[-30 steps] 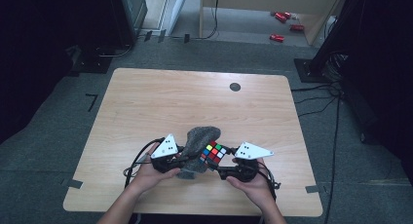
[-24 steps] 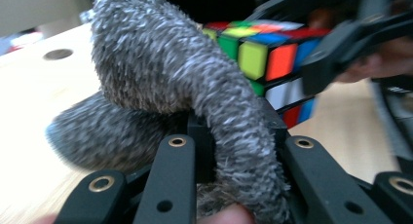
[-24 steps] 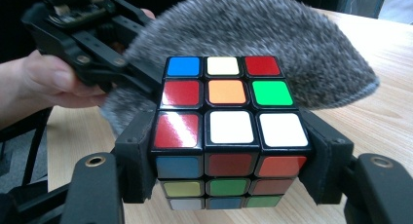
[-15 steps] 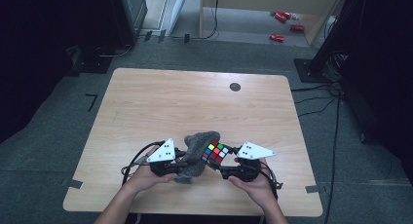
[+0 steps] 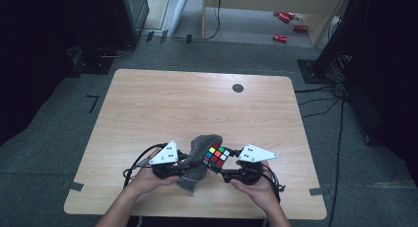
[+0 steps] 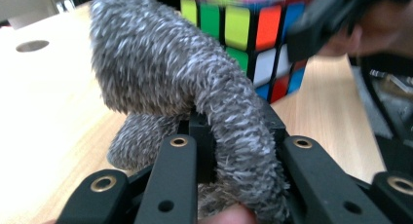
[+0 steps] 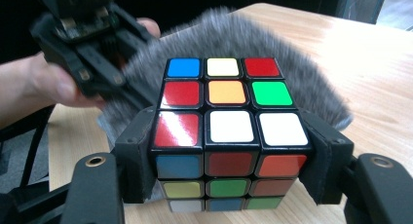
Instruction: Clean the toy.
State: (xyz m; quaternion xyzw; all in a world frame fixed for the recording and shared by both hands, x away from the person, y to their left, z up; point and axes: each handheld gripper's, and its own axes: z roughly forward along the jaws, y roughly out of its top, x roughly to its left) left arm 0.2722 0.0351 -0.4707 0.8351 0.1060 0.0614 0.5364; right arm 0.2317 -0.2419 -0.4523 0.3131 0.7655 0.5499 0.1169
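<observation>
Overall light: you worked under dim, even room light; the wooden table (image 5: pixel 162 108) was the brightest area, the surroundings nearly black.
Glare: the puzzle cube (image 7: pixel 229 131) showed white sheen on its red sticker.
Blur: the grey fuzzy cloth (image 6: pixel 160 73) looked soft close up.
Overexposure: the left gripper view's tabletop washed out pale.

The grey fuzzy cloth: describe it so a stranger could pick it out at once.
On the light wooden table, look at the near edge where the person's two hands meet. The grey fuzzy cloth is pinched in the left tongs, draped against the multicoloured puzzle cube. It is soft, shaggy and plain grey beside hard black tools.
</observation>
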